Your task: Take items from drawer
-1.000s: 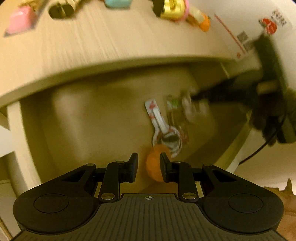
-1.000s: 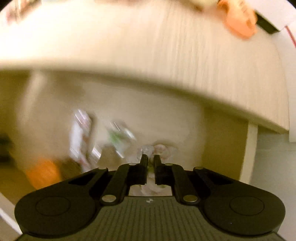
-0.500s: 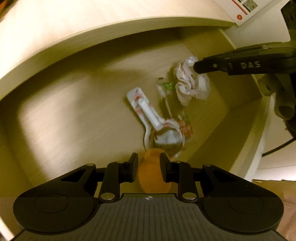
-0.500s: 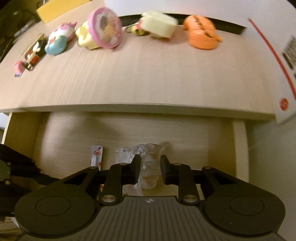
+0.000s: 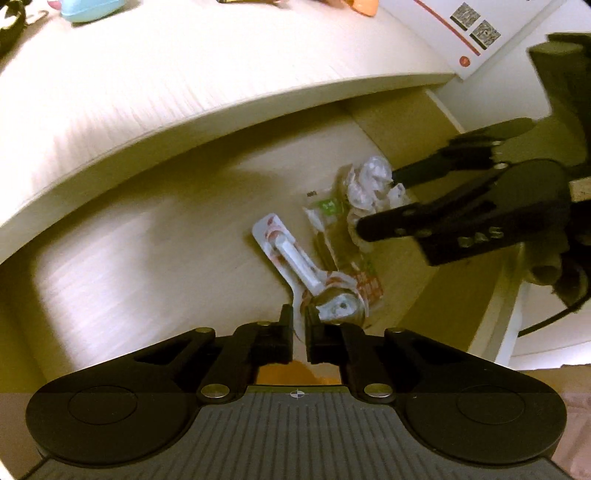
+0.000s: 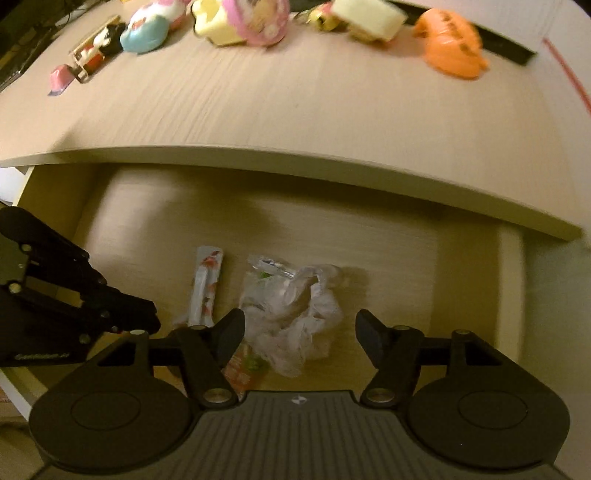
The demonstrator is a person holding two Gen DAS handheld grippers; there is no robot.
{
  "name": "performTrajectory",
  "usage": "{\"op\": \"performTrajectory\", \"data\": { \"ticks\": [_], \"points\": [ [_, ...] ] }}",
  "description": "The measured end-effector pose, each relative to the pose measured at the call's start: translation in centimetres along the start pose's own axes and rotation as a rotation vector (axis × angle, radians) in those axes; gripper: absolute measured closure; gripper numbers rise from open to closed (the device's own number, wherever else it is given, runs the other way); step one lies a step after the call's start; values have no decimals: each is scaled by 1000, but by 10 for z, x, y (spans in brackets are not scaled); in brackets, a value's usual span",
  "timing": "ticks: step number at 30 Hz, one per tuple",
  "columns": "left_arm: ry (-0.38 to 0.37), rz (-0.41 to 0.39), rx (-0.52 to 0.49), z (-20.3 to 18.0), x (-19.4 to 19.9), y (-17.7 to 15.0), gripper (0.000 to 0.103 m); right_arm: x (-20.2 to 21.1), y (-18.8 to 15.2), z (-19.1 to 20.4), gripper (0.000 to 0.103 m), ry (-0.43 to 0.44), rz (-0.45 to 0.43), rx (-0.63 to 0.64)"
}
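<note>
The open drawer (image 5: pixel 147 258) holds a long white-and-red packet (image 5: pixel 291 254), a clear packet with a green label (image 5: pixel 328 206) and a crumpled plastic bag (image 5: pixel 369 181). My left gripper (image 5: pixel 300 325) is down at the near end of the long packet. Its jaws are closed, and an orange item (image 5: pixel 295 373) shows between the finger bases. My right gripper (image 6: pixel 300 321) is opening. Its fingers stand wide on either side of the crumpled bag (image 6: pixel 295 332) without pressing it. From the left wrist, the right gripper (image 5: pixel 384 199) shows reaching in from the right.
The desktop (image 6: pixel 295 103) overhangs the back of the drawer. Along its far edge stand an orange toy (image 6: pixel 450 44), a pink one (image 6: pixel 258 14) and a blue one (image 6: pixel 147 29). A white box with QR codes (image 5: pixel 476 33) sits at its right end. The drawer's right wall (image 6: pixel 509 288) is close by.
My left gripper came down into the drawer and closed its jaws around the orange item. My right gripper went from shut at the crumpled bag to wide open over it.
</note>
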State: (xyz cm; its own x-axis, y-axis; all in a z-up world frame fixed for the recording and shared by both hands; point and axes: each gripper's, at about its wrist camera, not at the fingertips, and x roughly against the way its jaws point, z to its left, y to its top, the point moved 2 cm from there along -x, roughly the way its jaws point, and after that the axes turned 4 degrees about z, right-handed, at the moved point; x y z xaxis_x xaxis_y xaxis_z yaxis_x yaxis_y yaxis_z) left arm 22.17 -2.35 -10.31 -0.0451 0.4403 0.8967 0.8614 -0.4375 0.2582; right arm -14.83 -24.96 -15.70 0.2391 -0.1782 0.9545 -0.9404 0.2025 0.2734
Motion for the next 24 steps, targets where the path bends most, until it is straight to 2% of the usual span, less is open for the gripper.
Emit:
{"op": "performTrajectory", "data": {
  "ticks": [4, 8, 9, 11, 14, 16, 21, 24],
  "points": [
    [37, -14, 25, -1, 6, 0, 95, -9, 9, 3, 48, 7, 17, -5],
    [42, -71, 91, 11, 34, -4, 95, 3, 12, 12, 48, -55, 1, -9],
    [55, -82, 98, 13, 41, -7, 95, 13, 11, 18, 48, -55, -11, -7],
    [92, -93, 121, 18, 51, -15, 95, 21, 11, 26, 44, 1, -11, -12],
    [129, -114, 173, 27, 64, -28, 95, 12, 9, 50, 41, 148, 78, -44],
    [135, -135, 203, 30, 71, -34, 95, -2, 10, 72, 41, 199, 132, -15],
    [116, -171, 252, 36, 82, -43, 94, -41, 20, 124, 41, 162, 223, 133],
    [123, -189, 265, 39, 90, -52, 94, -59, 26, 137, 41, 135, 279, 183]
  ]
}}
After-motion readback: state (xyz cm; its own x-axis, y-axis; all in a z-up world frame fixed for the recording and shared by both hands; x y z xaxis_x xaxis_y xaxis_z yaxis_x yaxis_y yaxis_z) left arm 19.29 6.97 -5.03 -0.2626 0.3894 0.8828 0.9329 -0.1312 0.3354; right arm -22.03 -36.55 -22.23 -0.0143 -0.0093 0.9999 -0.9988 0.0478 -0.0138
